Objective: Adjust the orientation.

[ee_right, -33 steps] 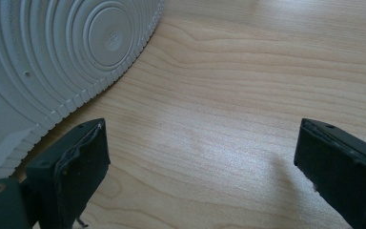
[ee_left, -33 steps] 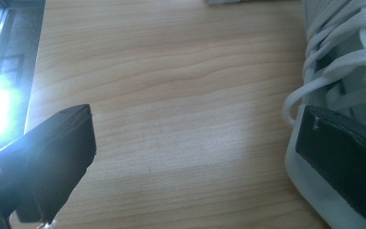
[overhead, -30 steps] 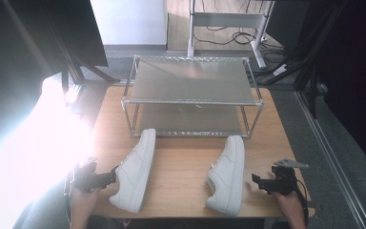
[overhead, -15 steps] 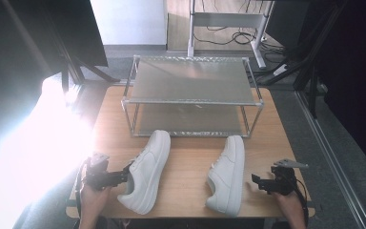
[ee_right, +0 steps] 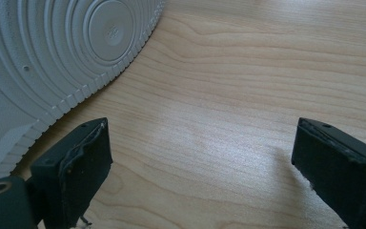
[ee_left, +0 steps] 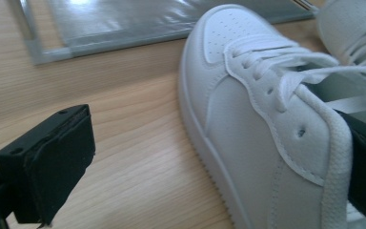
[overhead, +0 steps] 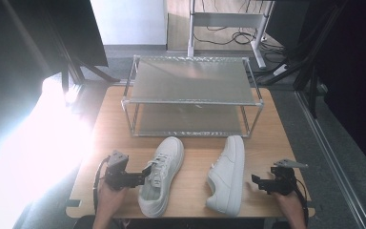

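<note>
A: The jaws of the left gripper (overhead: 147, 172) are open wide. One jaw is inside the left shoe (overhead: 162, 174), by the heel, and the other is outside over the counter (overhead: 195, 152). The side wall of the shoe is between them.

B: And the right gripper (overhead: 257, 183)?

A: Its jaws are open too, with nothing in them. It sits just beside the right shoe (overhead: 226, 174).

B: What could go wrong?

A: I think the soft collar could fold when the jaws squeeze, and the shoe could slip out or tip. The laces (ee_left: 286, 67) are loose and could get caught.

B: What do the shoes look like?

A: Both are white and lie at the near edge, toes pointing away. The left one stands up; the right one lies on its side, with its ridged sole (ee_right: 52, 52) facing the right gripper.

B: And farther back?

A: A metal rack (overhead: 190, 88) with two shelves, nothing on them.
</note>
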A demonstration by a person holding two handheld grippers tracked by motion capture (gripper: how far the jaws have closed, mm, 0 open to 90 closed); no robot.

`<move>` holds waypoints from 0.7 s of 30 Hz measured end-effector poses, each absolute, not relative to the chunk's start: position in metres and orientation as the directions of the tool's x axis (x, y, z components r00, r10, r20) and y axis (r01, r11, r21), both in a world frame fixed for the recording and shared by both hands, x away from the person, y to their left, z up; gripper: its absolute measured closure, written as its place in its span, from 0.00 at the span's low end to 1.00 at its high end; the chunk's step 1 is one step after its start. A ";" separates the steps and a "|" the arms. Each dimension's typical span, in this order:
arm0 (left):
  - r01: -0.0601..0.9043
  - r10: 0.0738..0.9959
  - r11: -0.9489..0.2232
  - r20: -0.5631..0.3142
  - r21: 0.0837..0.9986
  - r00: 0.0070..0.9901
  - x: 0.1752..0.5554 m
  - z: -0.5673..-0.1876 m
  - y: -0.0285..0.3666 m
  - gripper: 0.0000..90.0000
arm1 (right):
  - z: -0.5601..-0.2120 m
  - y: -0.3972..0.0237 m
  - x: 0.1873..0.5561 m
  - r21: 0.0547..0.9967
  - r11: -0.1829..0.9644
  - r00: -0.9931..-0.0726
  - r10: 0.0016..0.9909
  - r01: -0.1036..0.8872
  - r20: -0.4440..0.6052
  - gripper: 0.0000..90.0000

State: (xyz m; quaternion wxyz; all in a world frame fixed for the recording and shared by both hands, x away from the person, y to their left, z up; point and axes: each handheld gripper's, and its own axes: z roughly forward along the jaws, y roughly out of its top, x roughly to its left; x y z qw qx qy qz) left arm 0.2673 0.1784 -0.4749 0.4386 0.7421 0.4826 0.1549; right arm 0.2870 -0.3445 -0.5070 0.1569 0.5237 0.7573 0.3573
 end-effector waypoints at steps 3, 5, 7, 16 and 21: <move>0.576 0.846 -0.163 -0.187 0.801 0.499 0.268 -0.475 0.172 0.00 | -0.507 -0.345 0.287 0.705 0.197 -0.404 0.905 0.682 0.138 0.07; 0.571 0.844 -0.173 -0.179 0.802 0.506 0.269 -0.475 0.169 0.00 | -0.507 -0.345 0.287 0.704 0.196 -0.403 0.905 0.682 0.138 0.07; 0.571 0.845 -0.179 -0.172 0.802 0.507 0.270 -0.474 0.169 0.00 | -0.507 -0.346 0.287 0.706 0.193 -0.400 0.906 0.682 0.139 0.07; 0.535 0.844 -0.154 -0.171 0.831 0.509 0.271 -0.458 0.166 0.00 | -0.507 -0.346 0.287 0.705 0.188 -0.393 0.909 0.684 0.139 0.07; 0.507 0.857 -0.145 -0.147 0.850 0.493 0.268 -0.450 0.172 0.00 | -0.507 -0.347 0.287 0.707 0.187 -0.393 0.909 0.682 0.140 0.07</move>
